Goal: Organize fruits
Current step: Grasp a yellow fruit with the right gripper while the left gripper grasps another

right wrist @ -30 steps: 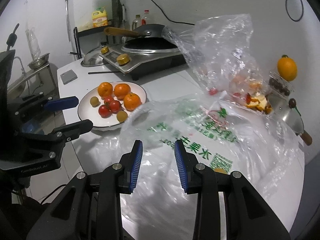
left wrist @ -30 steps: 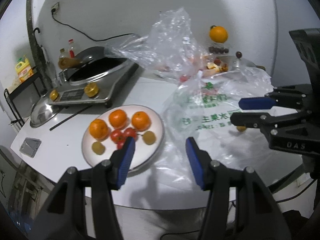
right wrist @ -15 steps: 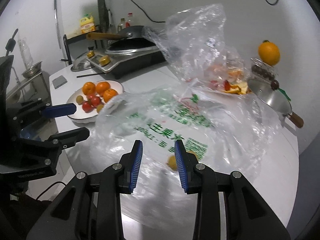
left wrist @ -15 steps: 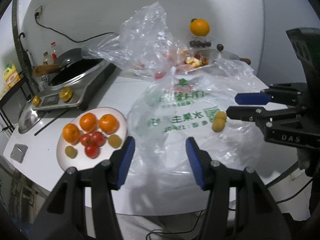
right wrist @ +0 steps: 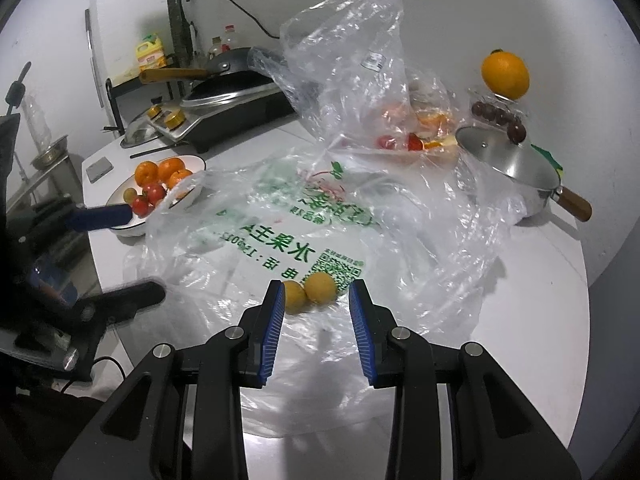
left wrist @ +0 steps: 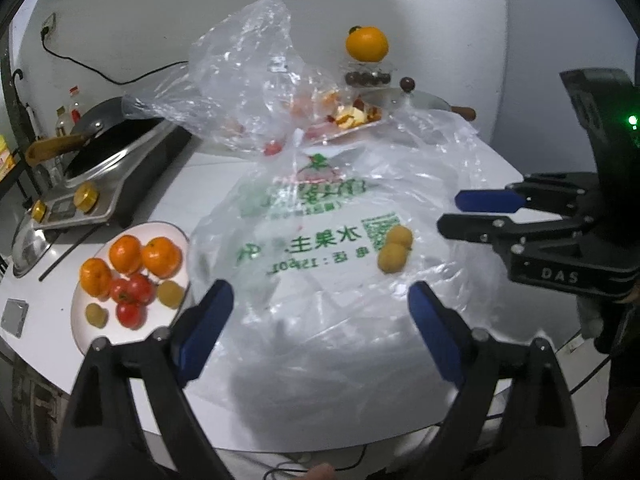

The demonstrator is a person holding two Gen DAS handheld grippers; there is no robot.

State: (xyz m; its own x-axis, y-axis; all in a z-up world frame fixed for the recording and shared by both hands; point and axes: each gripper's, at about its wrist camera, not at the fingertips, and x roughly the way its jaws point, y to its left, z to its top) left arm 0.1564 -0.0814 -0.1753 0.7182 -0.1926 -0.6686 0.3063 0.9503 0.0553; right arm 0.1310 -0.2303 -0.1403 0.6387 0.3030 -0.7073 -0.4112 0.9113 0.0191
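A white plate at the left holds three oranges, tomatoes and small yellow-green fruits. A flat clear bag with green print covers the middle of the table. Two small yellow fruits lie side by side at the bag's printed patch; whether on or inside it I cannot tell. My right gripper hovers just short of them, narrowly open and holding nothing. My left gripper hangs over the bag's near edge, its jaws opening wide, gripping nothing.
A crumpled clear bag with fruit stands at the back. Behind it an orange rests on a box of dark grapes. A lidded steel pot sits at the right. A cooker with a wok is at the back left.
Both grippers have moved right along the table, so the plate slid left in view and the two yellow fruits appeared. The left jaws have spread wide. The right jaws kept their gap.
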